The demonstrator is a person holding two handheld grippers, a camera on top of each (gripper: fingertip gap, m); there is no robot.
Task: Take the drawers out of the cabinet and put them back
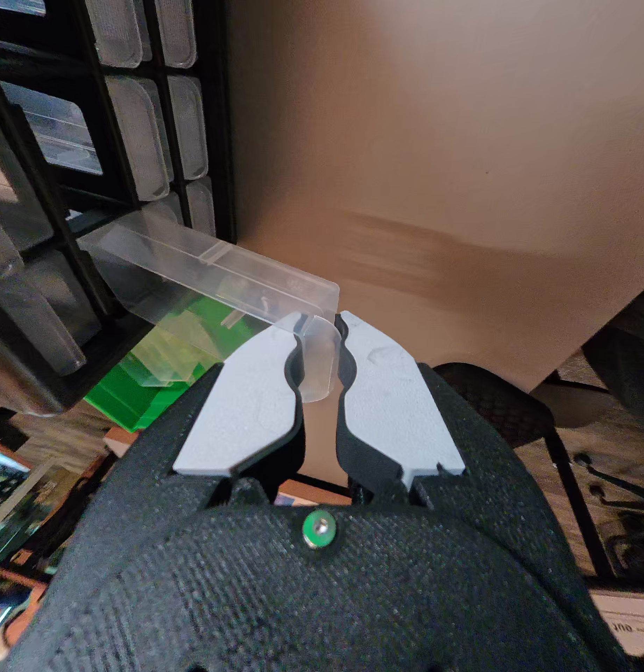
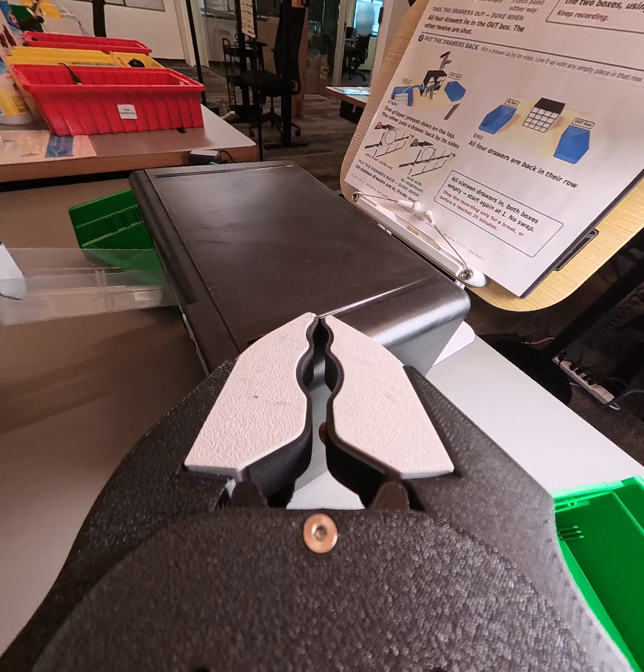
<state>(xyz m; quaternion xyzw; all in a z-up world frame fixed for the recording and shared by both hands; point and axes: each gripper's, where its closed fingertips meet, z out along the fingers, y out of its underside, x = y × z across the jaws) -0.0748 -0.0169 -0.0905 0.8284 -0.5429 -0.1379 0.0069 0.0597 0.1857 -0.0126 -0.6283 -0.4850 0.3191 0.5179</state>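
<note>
In the left wrist view the black cabinet (image 1: 58,225) stands at the left, a clear drawer (image 1: 204,276) pulled far out of it over a green bin (image 1: 131,396). The left gripper (image 1: 318,327) has its jaws pinched on the drawer's front tab. In the right wrist view the right gripper (image 2: 319,322) rests fully closed and empty on the cabinet top (image 2: 276,236), with an instruction sheet (image 2: 495,127) far right

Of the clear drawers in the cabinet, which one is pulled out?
The drawer in the left gripper, shut on its front tab. It sticks far out of the black cabinet; the others sit flush.
</note>
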